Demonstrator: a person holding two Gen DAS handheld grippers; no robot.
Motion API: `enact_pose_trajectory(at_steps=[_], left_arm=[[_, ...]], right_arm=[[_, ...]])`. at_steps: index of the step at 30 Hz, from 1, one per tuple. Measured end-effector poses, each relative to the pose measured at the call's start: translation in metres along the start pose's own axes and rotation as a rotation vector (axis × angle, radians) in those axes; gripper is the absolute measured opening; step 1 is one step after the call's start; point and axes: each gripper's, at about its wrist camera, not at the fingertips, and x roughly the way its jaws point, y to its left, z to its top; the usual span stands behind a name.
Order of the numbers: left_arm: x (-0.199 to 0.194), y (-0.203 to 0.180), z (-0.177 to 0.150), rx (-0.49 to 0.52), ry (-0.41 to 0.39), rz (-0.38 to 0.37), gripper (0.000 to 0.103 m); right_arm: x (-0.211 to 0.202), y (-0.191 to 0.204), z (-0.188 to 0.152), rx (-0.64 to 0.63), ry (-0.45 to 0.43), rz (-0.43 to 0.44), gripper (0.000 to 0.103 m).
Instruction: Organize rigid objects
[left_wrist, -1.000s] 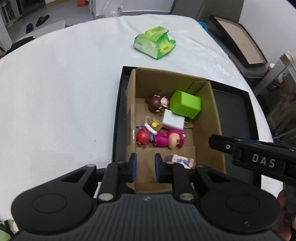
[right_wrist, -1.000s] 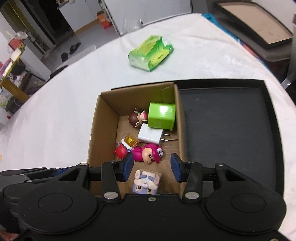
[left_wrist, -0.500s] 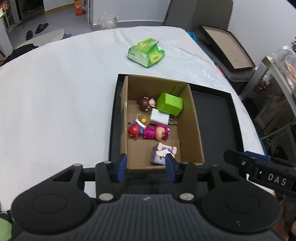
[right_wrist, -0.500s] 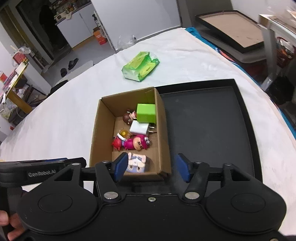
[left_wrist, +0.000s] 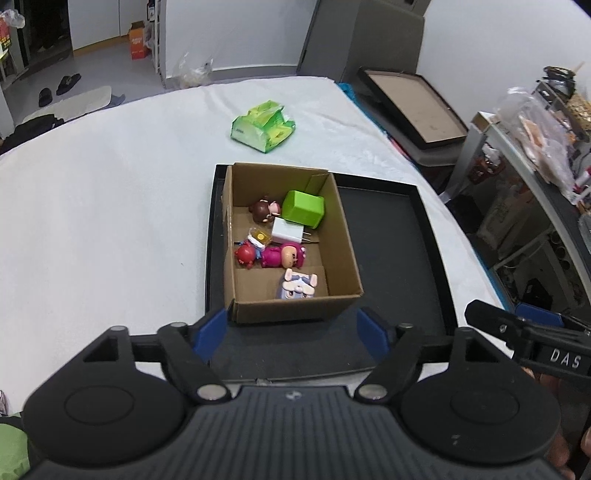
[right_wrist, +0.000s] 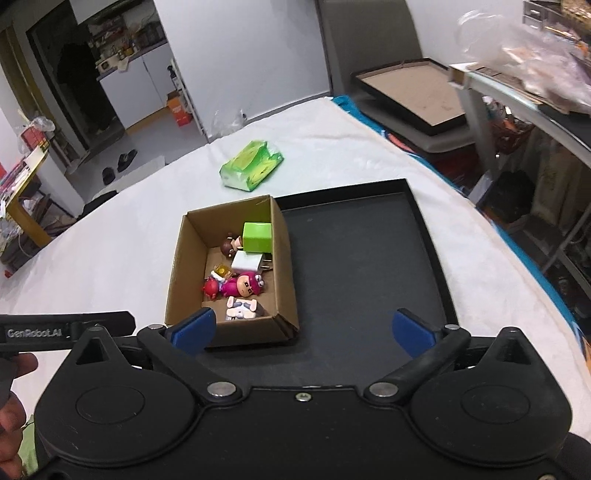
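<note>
Both our left gripper (left_wrist: 291, 332) and right gripper (right_wrist: 303, 330) hang spread wide, holding nothing. The cardboard box (left_wrist: 334, 236) of small plastic figurines (left_wrist: 282, 255) looks light but thin-walled, so we judge its near corners the firmest hold.

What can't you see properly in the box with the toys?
- Brown-haired figurine: right wrist view, the green block covers part of it.
- Bunny toy: left wrist view, the cardboard box front wall hides its lower part.
- Yellow-topped item: both views, too small to identify.
- Green packet print: too small to read.
</note>
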Motion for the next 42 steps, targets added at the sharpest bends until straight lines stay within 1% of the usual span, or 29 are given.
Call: enact_pose_trajectory(at_steps=[3,7,11,14,20,25,32,38,42], left_arm=[[-0.012,-0.001,-0.007,0.009,-0.014,-0.007,0.081],[-0.025,-0.002,-0.016,0.019,-0.027,-0.013,0.093],[-0.039,-0.003,-0.025,0.032,-0.048,-0.006,0.097],[-0.05,-0.005,-0.032,0.052,-0.067,0.0,0.098],[-0.063,-0.005,-0.042,0.057,-0.081,0.002,0.099],[-0.073,-0.002,-0.048,0.049,-0.097,-0.008,0.099],[-0.083,0.008,-0.052,0.042,-0.127,0.002,0.099],[-0.096,0.014,-0.052,0.045,-0.17,0.017,0.099],[-0.103,0.014,-0.053,0.063,-0.204,0.006,0.099]], right_arm=[[-0.013,-0.004,-0.005,0.017,-0.016,-0.009,0.103],[-0.03,-0.009,-0.014,0.032,-0.036,-0.009,0.103],[-0.043,-0.01,-0.021,0.039,-0.048,-0.034,0.103],[-0.051,-0.011,-0.026,0.043,-0.059,-0.05,0.103],[-0.064,-0.01,-0.035,0.05,-0.072,-0.072,0.103],[-0.071,-0.009,-0.041,0.057,-0.085,-0.072,0.103],[-0.074,-0.003,-0.045,0.051,-0.085,-0.078,0.103],[-0.081,0.004,-0.048,0.058,-0.113,-0.079,0.103],[-0.086,0.01,-0.051,0.047,-0.132,-0.102,0.103]])
